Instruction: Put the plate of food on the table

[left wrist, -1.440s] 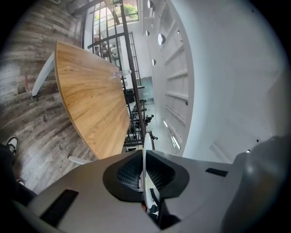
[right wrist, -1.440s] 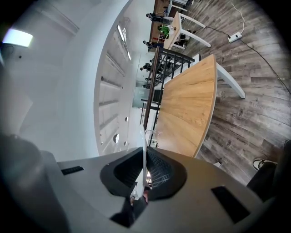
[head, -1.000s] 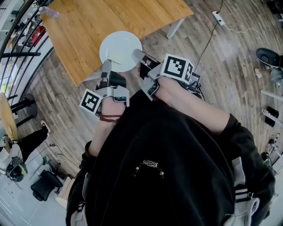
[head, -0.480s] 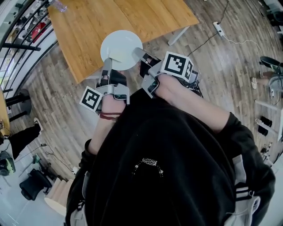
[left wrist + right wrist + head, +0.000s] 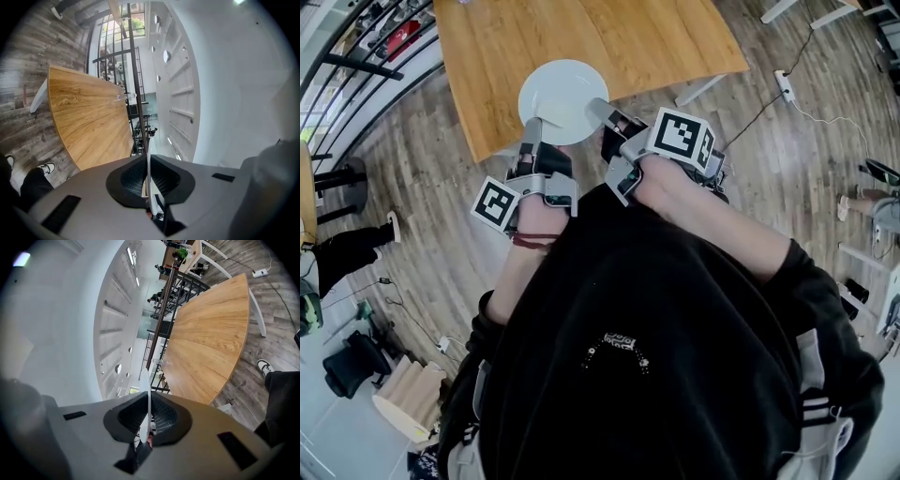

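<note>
- We find the white plate (image 5: 562,98) at upper centre of the head view, over the near edge of the wooden table (image 5: 619,37); we cannot tell whether the two touch.
- The left gripper (image 5: 531,129) is clamped on the plate's lower-left rim.
- The right gripper (image 5: 596,111) is clamped on its lower-right rim.
- Each gripper view shows the rim edge-on between that gripper's pads.

The plate (image 5: 561,97) is smooth white; the table (image 5: 628,37) is pale matt wood with fine grain. The floor (image 5: 422,206) is grey-brown wood planks. The left claw (image 5: 147,180) and right claw (image 5: 149,416) are matt grey plastic with black ribbed pads (image 5: 133,178).
</note>
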### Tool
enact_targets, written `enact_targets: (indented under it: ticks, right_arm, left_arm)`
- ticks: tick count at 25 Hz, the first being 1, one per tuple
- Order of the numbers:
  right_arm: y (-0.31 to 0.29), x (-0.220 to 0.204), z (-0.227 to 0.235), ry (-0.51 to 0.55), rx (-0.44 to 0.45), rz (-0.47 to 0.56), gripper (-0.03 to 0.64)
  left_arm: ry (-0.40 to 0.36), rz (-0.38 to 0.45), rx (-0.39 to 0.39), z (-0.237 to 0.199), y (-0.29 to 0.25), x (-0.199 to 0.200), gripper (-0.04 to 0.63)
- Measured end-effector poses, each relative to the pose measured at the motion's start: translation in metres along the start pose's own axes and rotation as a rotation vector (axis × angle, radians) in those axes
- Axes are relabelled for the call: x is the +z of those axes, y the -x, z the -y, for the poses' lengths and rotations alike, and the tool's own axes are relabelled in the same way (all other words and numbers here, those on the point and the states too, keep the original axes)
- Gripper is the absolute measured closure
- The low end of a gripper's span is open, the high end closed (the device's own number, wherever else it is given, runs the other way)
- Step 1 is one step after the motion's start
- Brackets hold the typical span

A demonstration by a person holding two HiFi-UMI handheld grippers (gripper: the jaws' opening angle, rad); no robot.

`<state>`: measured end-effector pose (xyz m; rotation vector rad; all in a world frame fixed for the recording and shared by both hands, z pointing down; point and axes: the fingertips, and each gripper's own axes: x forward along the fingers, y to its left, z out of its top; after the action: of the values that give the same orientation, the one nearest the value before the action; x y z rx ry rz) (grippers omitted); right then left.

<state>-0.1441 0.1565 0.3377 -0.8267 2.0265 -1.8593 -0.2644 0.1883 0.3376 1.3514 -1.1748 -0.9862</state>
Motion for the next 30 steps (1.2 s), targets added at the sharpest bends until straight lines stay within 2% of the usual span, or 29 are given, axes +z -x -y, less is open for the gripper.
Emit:
enact_targets:
  ticks: [7, 17, 24, 28, 30]
  right_arm:
    - [-0.055, 0.019, -0.002, -0.034, -0.008, -0.053, 0.586]
    - [-0.114, 0.073, 0.024, -0.090, -0.022, -0.125, 0.584]
    - [-0.147, 0.149, 0.045, -0.109, -0.031, -0.124, 0.585]
    - [-0.164, 0.220, 0.061, -0.140, -0.049, -0.125, 0.586]
    - [-0.169, 0.241, 0.067, -0.153, -0.053, -0.124, 0.585]
  left_arm:
    - [-0.005, 0.029, 0.050, -0.005, -0.035, 0.038, 0.577]
    - [0.002, 0.090, 0.122, -0.028, -0.104, 0.056, 0.577]
    - [0.002, 0.091, 0.152, -0.037, -0.188, 0.049, 0.577]
    - [0.000, 0.078, 0.190, -0.039, -0.261, 0.032, 0.577]
    - [0.005, 0.077, 0.203, -0.041, -0.283, 0.027, 0.577]
